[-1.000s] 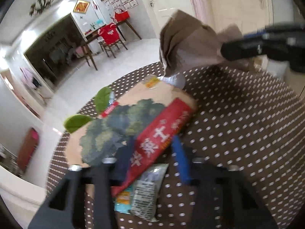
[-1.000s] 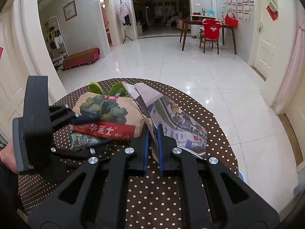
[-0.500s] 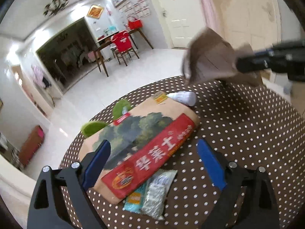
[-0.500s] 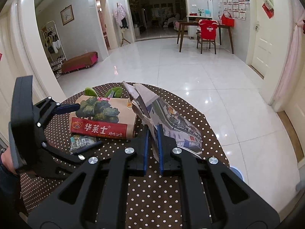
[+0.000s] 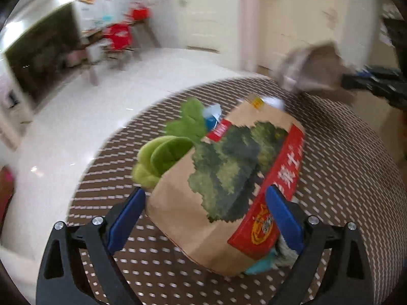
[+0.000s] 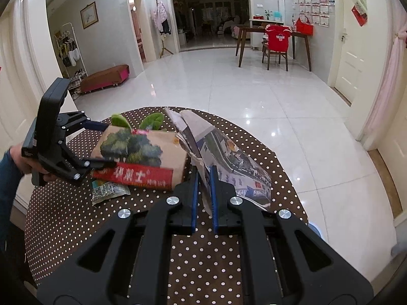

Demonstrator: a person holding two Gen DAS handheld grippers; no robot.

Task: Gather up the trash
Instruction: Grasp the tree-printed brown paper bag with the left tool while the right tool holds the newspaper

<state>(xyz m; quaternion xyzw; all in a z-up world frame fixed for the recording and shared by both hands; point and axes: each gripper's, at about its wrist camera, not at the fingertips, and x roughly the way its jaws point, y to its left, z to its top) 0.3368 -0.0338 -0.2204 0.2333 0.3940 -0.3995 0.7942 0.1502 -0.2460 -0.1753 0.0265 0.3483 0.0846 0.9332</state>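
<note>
A round table (image 6: 63, 228) covered in a brown cloth with white dots carries all the trash. Largest on it is a sheet of newspaper (image 6: 236, 162), standing partly upright at the right side of the table, with its near edge clamped between the closed fingers of the right gripper (image 6: 203, 178). Left of the newspaper, and touching it at one corner, lies a flat brown paper bag (image 6: 142, 152) printed with a green tree and a red band of white characters. The left gripper (image 5: 206, 211), held in a hand (image 6: 23, 157) at the table's left edge, has just been opening; its blue pads (image 5: 124, 218) now stand wide apart, one on each side of the bag's near end, and do not press on the bag. Green leaves (image 5: 175, 142) lie at the far end of the bag, partly under it. A small snack wrapper (image 6: 109, 190) in silver and teal lies flat on the cloth, tucked under the bag's near edge, just beside the left gripper's lower finger. A small blue and white scrap (image 5: 212, 115) shows behind the leaves; its nature cannot be told through the blur.
</note>
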